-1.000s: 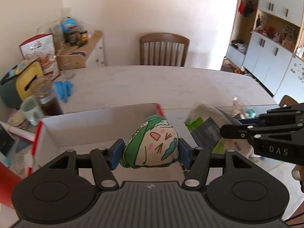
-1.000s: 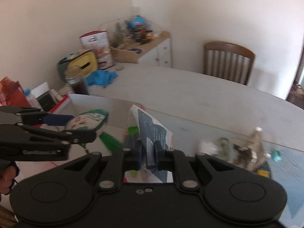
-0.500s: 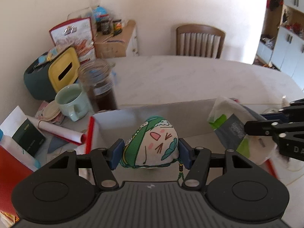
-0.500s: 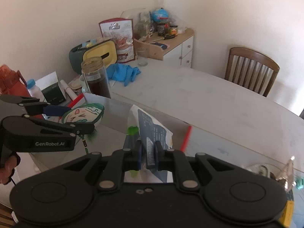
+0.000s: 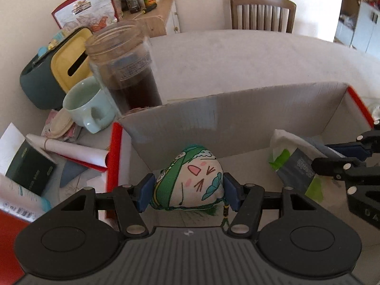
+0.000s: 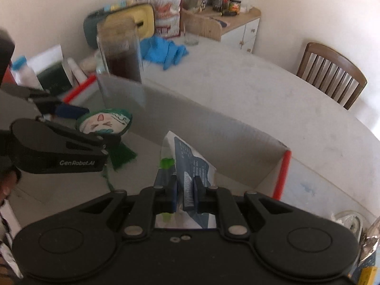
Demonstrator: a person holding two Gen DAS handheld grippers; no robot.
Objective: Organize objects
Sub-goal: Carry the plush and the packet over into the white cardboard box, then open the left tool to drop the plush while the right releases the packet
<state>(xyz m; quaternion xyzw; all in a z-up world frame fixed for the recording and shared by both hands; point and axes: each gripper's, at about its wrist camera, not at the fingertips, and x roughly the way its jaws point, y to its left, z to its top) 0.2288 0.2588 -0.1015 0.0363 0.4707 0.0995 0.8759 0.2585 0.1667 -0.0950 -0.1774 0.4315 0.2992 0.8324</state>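
Over the open cardboard box point(image 5: 237, 109), the left gripper point(image 5: 188, 191) clamps a green plush toy point(image 5: 190, 178) while the right gripper point(image 6: 184, 191) pinches a wipes packet point(image 6: 190, 166).

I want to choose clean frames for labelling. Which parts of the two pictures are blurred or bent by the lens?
Left wrist view: the plush toy in the left gripper is sharp; the jar is slightly smeared; the box wall bows. Right wrist view: the jar and the tissue holder behind it are smeared; the packet in the right gripper is clearer.
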